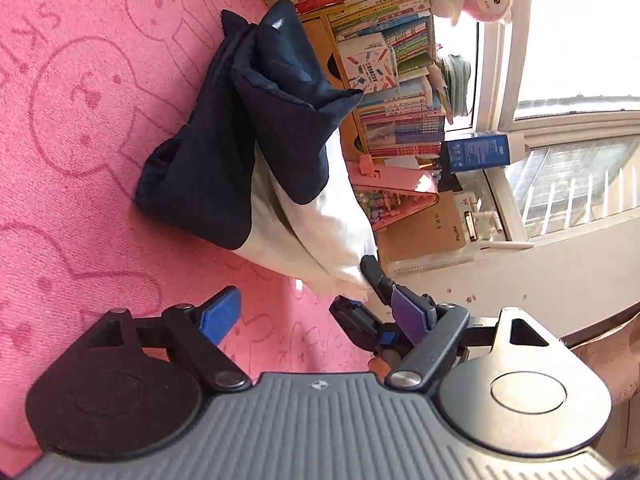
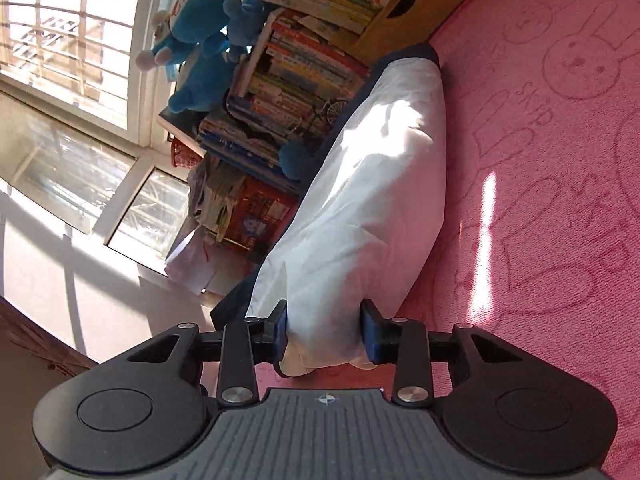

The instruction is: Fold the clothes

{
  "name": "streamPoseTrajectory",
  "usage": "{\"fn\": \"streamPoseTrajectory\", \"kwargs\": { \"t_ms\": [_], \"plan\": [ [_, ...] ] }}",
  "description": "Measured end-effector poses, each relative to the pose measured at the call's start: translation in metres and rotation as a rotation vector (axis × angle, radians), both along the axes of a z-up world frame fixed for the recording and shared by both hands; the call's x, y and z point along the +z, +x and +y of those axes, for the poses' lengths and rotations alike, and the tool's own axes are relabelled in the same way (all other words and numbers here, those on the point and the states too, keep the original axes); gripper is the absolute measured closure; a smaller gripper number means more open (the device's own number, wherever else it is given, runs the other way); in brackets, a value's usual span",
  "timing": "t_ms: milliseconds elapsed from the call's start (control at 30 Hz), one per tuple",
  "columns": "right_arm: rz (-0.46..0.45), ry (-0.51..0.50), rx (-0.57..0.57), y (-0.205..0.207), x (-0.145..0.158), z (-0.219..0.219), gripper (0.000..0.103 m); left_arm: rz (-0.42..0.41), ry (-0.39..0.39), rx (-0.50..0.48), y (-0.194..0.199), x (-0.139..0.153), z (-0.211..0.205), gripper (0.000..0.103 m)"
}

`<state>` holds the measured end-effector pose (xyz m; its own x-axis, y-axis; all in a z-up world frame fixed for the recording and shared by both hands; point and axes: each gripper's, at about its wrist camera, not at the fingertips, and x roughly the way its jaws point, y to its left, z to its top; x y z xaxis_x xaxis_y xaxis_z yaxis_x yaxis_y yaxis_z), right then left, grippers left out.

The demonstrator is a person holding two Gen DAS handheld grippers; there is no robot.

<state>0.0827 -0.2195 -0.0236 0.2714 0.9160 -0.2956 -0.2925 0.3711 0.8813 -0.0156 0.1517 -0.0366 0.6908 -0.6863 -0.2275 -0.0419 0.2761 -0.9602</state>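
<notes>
Garment, navy and white, lies bunched mid-frame, not yet flat-folded. Right gripper grasps its white end; left gripper is released, empty.

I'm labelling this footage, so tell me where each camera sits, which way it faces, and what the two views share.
Left wrist: on the left gripper, facing along its open fingers over the pink cloth to the garment and books; the right gripper shows at the garment's white end.
Right wrist: on the right gripper, shut on the garment, facing the books and window.
Shared: garment, pink cloth, books, window.
</notes>
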Motion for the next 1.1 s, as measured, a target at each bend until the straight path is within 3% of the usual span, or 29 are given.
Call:
{"fn": "streamPoseTrajectory", "kwargs": {
  "t_ms": [100, 167, 333, 400, 433, 467, 533, 600, 733, 867, 1000, 1067, 1100],
  "plan": [
    [0.023, 0.094, -0.024, 0.003, 0.007, -0.009, 0.068, -0.023, -0.074, 0.069, 0.015, -0.004, -0.012, 0.014],
    [0.027, 0.134, -0.036, 0.006, 0.011, -0.016, 0.069, -0.004, -0.041, 0.122, 0.022, -0.002, -0.018, 0.013],
    [0.022, 0.081, -0.047, 0.007, 0.008, -0.024, 0.07, -0.005, 0.017, 0.179, 0.029, 0.007, -0.017, 0.014],
    [-0.02, 0.001, -0.035, 0.003, 0.01, -0.023, 0.066, 0.006, 0.043, 0.175, 0.025, 0.008, -0.016, 0.014],
    [-0.098, -0.084, -0.033, -0.005, 0.017, -0.021, 0.058, 0.008, 0.056, 0.175, 0.02, 0.008, -0.014, 0.014],
    [-0.248, -0.224, -0.05, -0.023, 0.03, -0.015, 0.052, 0.003, 0.088, 0.175, 0.012, 0.011, -0.011, 0.014],
    [-0.553, -0.496, -0.078, -0.06, 0.055, -0.001, 0.025, -0.008, 0.158, 0.185, -0.005, 0.016, -0.004, 0.014],
    [-0.869, -0.682, -0.05, -0.102, 0.072, 0.026, 0.021, -0.027, 0.207, 0.21, -0.023, 0.021, 0.005, 0.014],
    [-1.24, -0.845, 0.159, -0.159, 0.074, 0.098, 0.013, -0.037, 0.262, 0.276, -0.036, 0.03, 0.026, 0.014],
    [-1.449, -1.0, 0.347, -0.184, 0.031, 0.176, 0.013, -0.069, 0.27, 0.3, -0.045, 0.037, 0.038, 0.014],
    [-1.515, -1.091, 0.344, -0.174, 0.001, 0.224, 0.018, -0.06, 0.253, 0.284, -0.047, 0.033, 0.048, 0.014],
    [-1.504, -1.129, 0.323, -0.164, -0.005, 0.239, 0.04, -0.051, 0.209, 0.26, -0.044, 0.027, 0.053, 0.014],
    [-1.506, -1.154, 0.31, -0.16, -0.007, 0.244, 0.062, -0.046, 0.187, 0.248, -0.043, 0.024, 0.056, 0.014]
  ]
}}
